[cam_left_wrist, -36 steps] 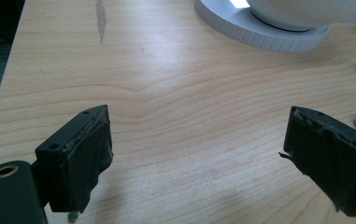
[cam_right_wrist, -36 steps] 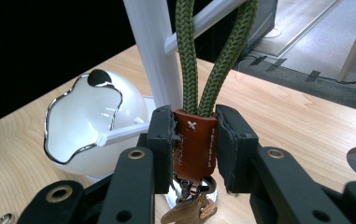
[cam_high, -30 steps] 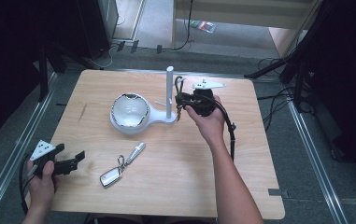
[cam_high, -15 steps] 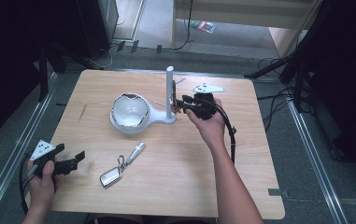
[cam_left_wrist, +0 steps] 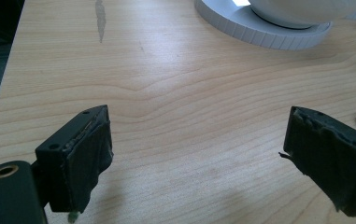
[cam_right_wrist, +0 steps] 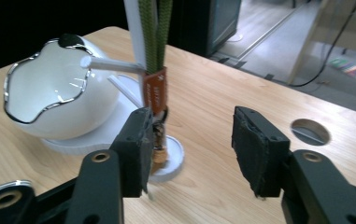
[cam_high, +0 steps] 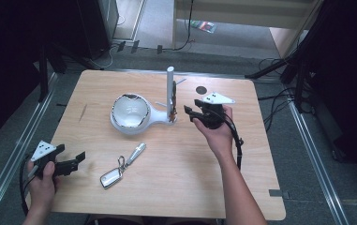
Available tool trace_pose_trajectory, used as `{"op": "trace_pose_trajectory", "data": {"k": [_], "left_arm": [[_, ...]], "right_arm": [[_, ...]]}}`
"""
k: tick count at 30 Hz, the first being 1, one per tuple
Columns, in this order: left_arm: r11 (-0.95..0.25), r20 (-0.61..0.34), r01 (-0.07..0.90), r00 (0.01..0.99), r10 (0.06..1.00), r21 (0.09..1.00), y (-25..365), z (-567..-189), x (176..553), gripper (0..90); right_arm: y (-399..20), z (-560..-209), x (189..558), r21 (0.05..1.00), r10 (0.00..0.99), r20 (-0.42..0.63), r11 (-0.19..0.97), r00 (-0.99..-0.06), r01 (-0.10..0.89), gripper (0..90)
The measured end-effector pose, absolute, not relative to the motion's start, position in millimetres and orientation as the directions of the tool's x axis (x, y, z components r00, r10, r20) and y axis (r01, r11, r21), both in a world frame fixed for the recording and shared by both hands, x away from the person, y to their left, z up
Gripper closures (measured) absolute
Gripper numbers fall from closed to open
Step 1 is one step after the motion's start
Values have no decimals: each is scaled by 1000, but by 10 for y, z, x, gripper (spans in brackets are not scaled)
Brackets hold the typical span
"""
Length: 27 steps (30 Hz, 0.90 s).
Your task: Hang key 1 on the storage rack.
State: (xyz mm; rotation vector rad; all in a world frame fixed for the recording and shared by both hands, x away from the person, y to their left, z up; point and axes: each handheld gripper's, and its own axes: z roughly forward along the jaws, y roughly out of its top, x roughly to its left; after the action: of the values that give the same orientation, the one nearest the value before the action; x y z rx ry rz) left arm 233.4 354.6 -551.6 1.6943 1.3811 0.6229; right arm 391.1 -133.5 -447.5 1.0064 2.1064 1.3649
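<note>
- Right gripper point(cam_high: 189, 112): jaws have just been opening, now partly apart, nothing between the pads.
- Green lanyard point(cam_right_wrist: 155, 42): hangs on the white post point(cam_high: 170, 84) just ahead of the right gripper's left-hand jaw, orange tag point(cam_right_wrist: 156, 92) near that jaw.
- White bowl stand point(cam_high: 130, 112): beyond the post.
- Left gripper point(cam_high: 75, 159): jaws wide apart, holding nothing, over bare table point(cam_high: 176, 187).
- Key fob point(cam_high: 112, 177): lies just right of the left gripper.

Left gripper point(cam_high: 68, 164) held low at the near left, jaws spread wide, nothing between. Right gripper point(cam_high: 192, 114) extended farther out, jaws just opening, parted with nothing clamped.
</note>
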Motion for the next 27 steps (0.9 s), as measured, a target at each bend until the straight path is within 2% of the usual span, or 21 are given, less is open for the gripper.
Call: {"op": "trace_pose_trajectory", "data": {"k": [4,7,10,12,15,21,23,24,27], "left_arm": [[-32,-131,533,265,955,845,3548,-5516,2333,83],[-34,-129,534,265,955,845,3546,-5516,2333,83],[-36,-128,533,268,955,846,3545,-5516,2331,83],[-34,-130,532,266,955,846,3547,-5516,2331,83],[-31,-132,530,266,955,847,3549,-5517,2330,83],[-29,-132,529,264,955,848,3544,-5517,2326,83],[-30,-137,532,271,953,846,3547,-5516,2323,83],[-32,-135,530,272,953,847,3546,-5515,2320,83],[-30,-126,526,258,958,850,3546,-5514,2312,82]], "right_arm": [[-1426,-4522,3811,919,786,6,240,-618,314,487],[-1503,-4526,3746,909,811,19,229,-584,348,504],[-1585,-4539,3681,914,822,19,217,-569,343,497],[-1629,-4556,3623,914,835,-2,224,-550,337,429],[-1679,-4596,3539,911,876,-10,206,-481,357,235],[-1771,-4689,3399,919,888,-19,197,-459,342,132],[-1774,-4739,3331,921,909,-64,213,-411,326,43],[-1783,-4763,3313,917,907,-59,214,-416,336,20],[-1843,-4837,3257,917,910,-38,196,-412,348,0]]}}
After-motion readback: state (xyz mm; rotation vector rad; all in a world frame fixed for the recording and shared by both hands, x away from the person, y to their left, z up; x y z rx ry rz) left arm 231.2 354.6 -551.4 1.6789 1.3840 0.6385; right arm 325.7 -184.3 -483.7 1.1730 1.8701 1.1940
